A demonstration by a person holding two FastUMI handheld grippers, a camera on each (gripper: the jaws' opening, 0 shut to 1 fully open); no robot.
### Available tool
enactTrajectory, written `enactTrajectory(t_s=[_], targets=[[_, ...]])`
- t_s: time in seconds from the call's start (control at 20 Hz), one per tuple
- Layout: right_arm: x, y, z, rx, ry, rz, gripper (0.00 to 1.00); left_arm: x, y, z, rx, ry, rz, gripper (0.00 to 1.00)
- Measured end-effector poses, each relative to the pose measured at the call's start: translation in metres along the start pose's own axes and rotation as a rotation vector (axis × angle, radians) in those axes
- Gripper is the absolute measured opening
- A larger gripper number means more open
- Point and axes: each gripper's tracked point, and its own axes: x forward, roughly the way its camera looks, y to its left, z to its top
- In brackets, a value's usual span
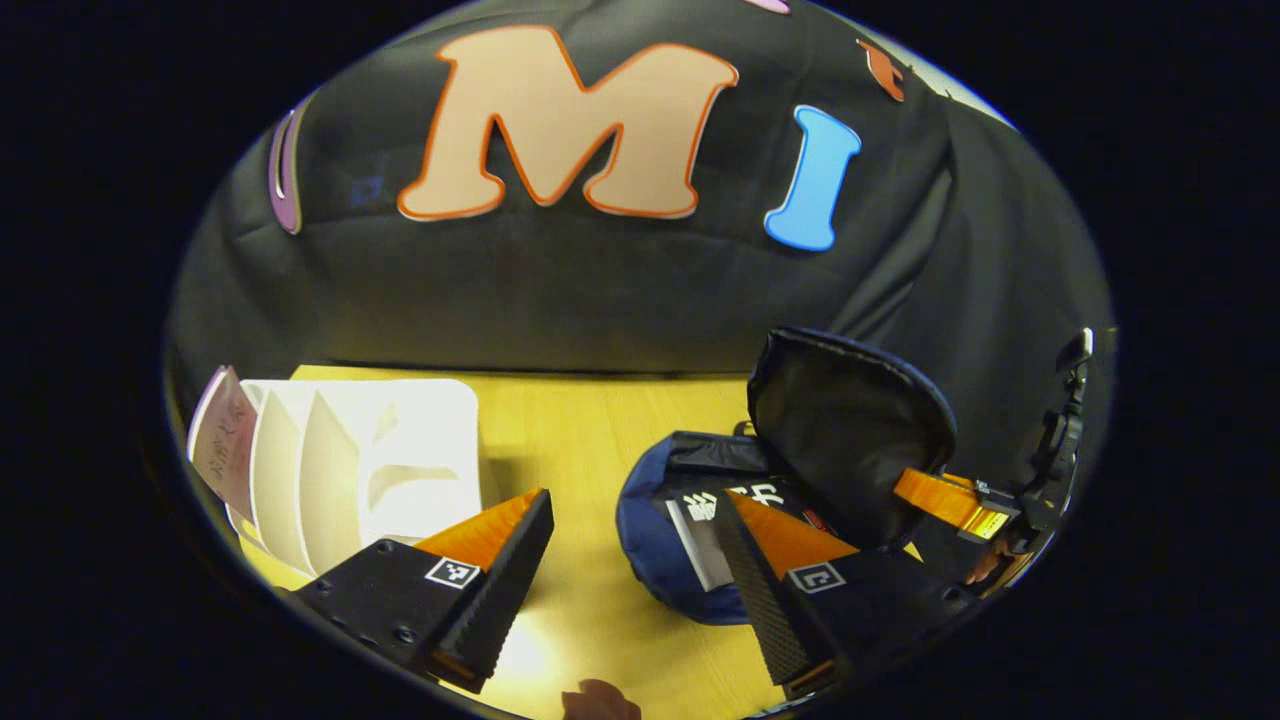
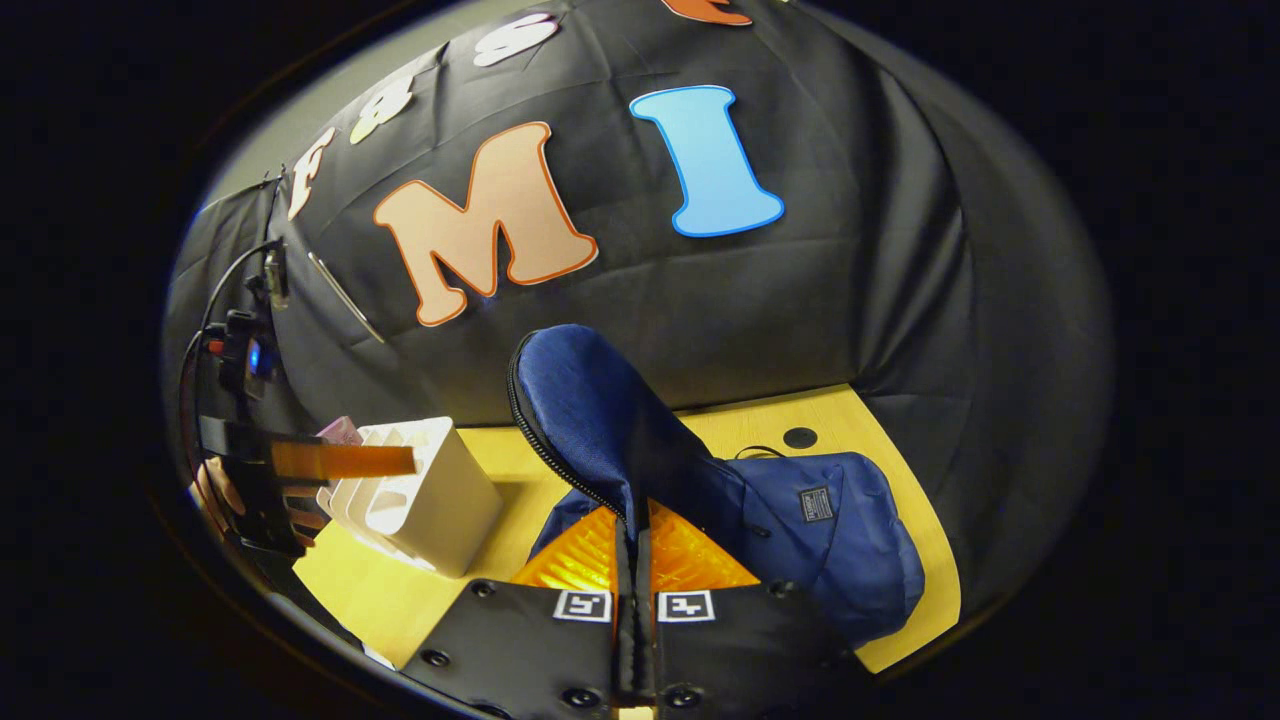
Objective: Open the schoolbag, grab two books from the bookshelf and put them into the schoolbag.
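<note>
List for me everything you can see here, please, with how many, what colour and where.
schoolbag: one, navy blue, on the table's right side
flap: one, navy outside, black inside, held up
book: one, in the open schoolbag
bookshelf: one, white, on the table's left side
pink book: one, in the bookshelf's far slot
table: one, light wood
left gripper: one, open, above the table
right gripper: one, shut on the flap

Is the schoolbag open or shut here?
Open: the navy fabric schoolbag's flap is held up by the right claw, a book showing inside.
</note>
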Motion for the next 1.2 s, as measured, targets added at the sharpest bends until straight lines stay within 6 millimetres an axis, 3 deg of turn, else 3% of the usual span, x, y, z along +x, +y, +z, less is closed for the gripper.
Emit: enactTrajectory(t_s=[0.05,0.2,0.35,0.5,0.55,0.6,0.85,0.9,0.95,1.0,1.2], targets=[[-0.001,0.0,-0.002,0.001,0.002,-0.002,0.03,-0.009,0.007,0.006,-0.002,-0.02,0.008,0.95],[-0.003,0.0,-0.005,0.0,0.007,-0.007,0.07,-0.036,0.038,0.019,-0.039,-0.066,0.045,0.95],[-0.003,0.001,-0.007,0.008,0.005,-0.011,0.03,-0.063,0.079,0.031,-0.047,-0.116,0.107,0.95],[-0.003,0.001,-0.009,0.012,0.008,-0.013,0.07,-0.089,0.122,0.039,-0.058,-0.142,0.165,0.95],[-0.004,0.0,-0.009,0.015,0.007,-0.015,0.03,-0.098,0.137,0.04,-0.065,-0.142,0.185,0.95],[-0.003,0.0,-0.009,0.018,0.006,-0.017,0.07,-0.105,0.152,0.041,-0.066,-0.149,0.208,0.95],[-0.004,0.0,-0.009,0.019,0.008,-0.023,0.03,-0.129,0.204,0.036,-0.061,-0.156,0.277,0.95],[-0.005,0.0,-0.01,0.018,0.009,-0.025,0.03,-0.135,0.212,0.033,-0.066,-0.153,0.288,0.91],[-0.005,0.0,-0.011,0.017,0.01,-0.027,0.07,-0.138,0.22,0.032,-0.07,-0.162,0.299,0.95],[-0.005,0.0,-0.01,0.017,0.011,-0.03,0.07,-0.142,0.229,0.031,-0.074,-0.158,0.311,0.92],[-0.005,0.0,-0.009,0.026,0.007,-0.046,0.07,-0.148,0.267,0.025,-0.069,-0.15,0.364,0.95]])
